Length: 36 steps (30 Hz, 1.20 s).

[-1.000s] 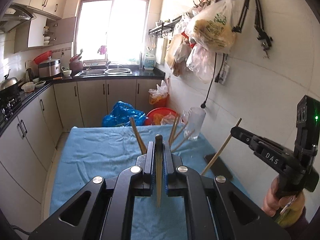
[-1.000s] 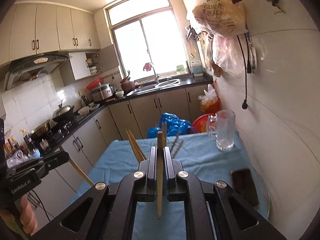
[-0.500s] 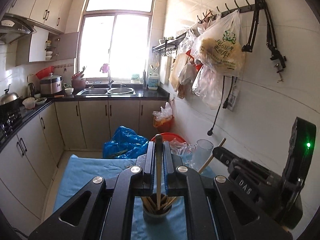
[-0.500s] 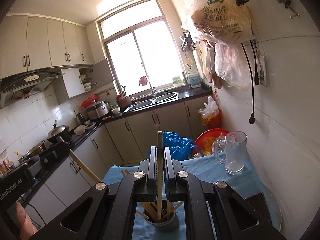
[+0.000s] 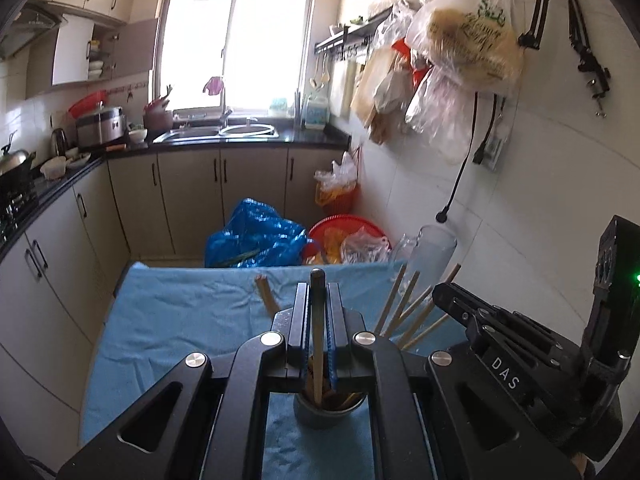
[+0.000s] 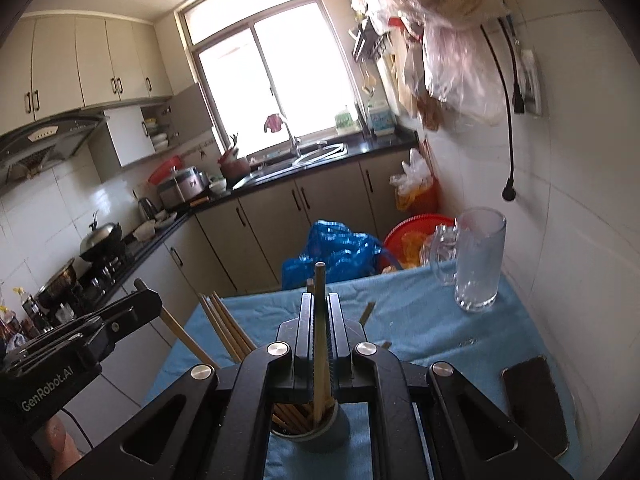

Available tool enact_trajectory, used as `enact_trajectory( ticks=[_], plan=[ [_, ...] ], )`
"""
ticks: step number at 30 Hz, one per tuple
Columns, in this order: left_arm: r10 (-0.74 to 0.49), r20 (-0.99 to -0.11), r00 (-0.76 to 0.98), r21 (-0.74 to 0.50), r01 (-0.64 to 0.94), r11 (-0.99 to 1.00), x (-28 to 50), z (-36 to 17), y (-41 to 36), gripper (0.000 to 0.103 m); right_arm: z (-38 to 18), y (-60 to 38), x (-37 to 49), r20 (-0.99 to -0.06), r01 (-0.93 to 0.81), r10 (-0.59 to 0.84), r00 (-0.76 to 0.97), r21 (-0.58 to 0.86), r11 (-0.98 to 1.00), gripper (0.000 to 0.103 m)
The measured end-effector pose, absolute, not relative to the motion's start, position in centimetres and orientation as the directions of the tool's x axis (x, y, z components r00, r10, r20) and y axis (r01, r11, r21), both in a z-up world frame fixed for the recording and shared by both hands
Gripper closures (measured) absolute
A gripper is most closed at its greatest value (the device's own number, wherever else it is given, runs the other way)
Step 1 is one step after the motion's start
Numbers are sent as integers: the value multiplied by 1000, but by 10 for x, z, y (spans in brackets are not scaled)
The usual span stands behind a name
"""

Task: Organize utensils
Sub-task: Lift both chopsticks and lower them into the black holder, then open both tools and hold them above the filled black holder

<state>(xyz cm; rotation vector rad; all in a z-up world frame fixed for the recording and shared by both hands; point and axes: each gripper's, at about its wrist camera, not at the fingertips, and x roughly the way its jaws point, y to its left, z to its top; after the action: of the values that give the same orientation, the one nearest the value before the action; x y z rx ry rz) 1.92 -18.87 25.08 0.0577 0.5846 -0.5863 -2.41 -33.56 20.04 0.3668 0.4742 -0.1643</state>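
Left tongs (image 5: 318, 312) and right tongs (image 6: 319, 312) each pinch one chopstick over the holder (image 6: 316, 434) at bottom centre — better to lower both tips inside its rim before letting go.

Crowded holder mouth, open cloth to the left

Chopsticks (image 5: 400, 308) are fanning out of the holder cup (image 6: 320, 430), blocking its rim on both sides; the right gripper (image 5: 452, 300) is crowding the left gripper's (image 5: 318, 320) right flank. The glass mug (image 6: 478, 258) and dark phone (image 6: 534, 404) are occupying the wall side, while blue tablecloth (image 5: 180, 312) is lying free.
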Motion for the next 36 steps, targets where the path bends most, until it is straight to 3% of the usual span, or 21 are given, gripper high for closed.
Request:
enact_trajectory(
  ticks=[11, 36],
  plan=[
    [-495, -578, 649, -103, 544, 833, 13, 219, -183, 96, 171, -332, -18, -517, 242, -48, 855, 315, 918, 97],
    [-392, -560, 730, 8, 477, 879, -6, 213, -179, 95, 170, -331, -21, -520, 242, -48, 853, 313, 918, 97]
  ],
)
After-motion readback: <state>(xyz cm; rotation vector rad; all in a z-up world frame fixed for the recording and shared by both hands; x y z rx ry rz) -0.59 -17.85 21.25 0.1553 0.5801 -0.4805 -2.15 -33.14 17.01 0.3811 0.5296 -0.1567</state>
